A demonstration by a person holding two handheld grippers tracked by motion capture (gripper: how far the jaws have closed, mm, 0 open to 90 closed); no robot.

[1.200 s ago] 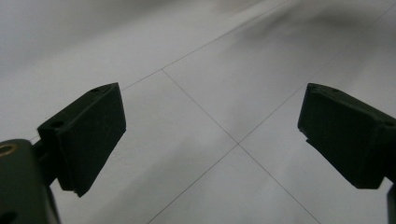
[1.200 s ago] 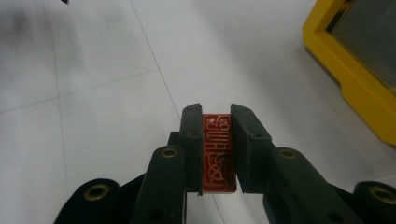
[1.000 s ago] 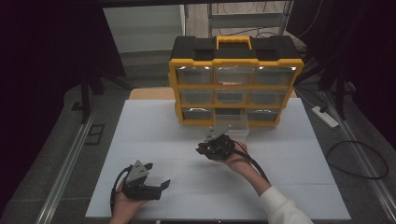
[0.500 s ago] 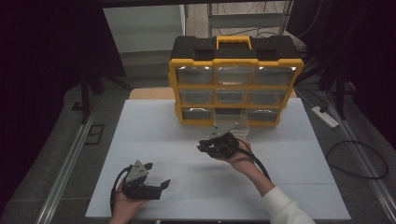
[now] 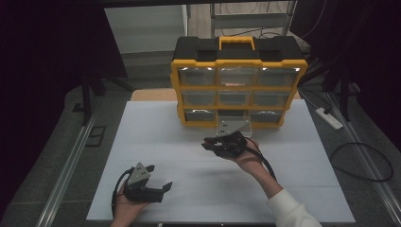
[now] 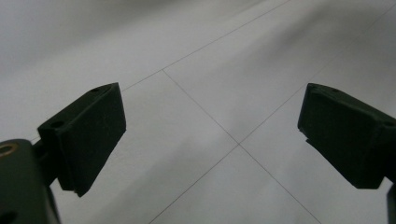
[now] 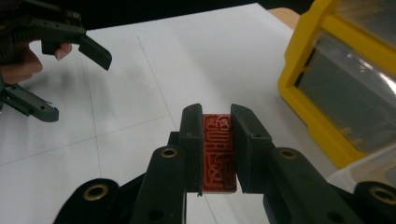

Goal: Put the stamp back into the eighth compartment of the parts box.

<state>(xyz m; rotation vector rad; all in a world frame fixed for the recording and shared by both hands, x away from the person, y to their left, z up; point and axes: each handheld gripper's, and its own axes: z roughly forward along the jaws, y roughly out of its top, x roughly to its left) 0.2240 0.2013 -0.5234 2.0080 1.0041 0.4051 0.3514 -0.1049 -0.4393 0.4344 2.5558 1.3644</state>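
The white worktop (image 5: 156, 142) carries faint thin seam lines that cross its surface, plain in the left gripper view. At its far edge stands a yellow and black drawer organiser (image 5: 238, 82), upright, with a yellow carry handle on its black top and three rows of three clear-fronted drawers facing the person. The middle drawer of the bottom row (image 5: 230, 124) stands pulled out toward the person, just beyond the right tool. Off the worktop to the right, a white power strip (image 5: 329, 118) lies on the grey floor, with a dark cable looped nearby.

The right tool (image 5: 226, 143) is held above the worktop just in front of the organiser, its grey three-cornered plate overlapping the open drawer in the high view. In the right gripper view its jaws are clenched on a small red stamp block (image 7: 217, 151), which sits upright between the pads; the face turned to the camera bears raised carved characters. The organiser's yellow frame rises close on the right of that view.

The left tool (image 5: 151, 182) rests low near the front left of the worktop, well apart from the organiser, its jaws spread wide and released, with nothing between them.
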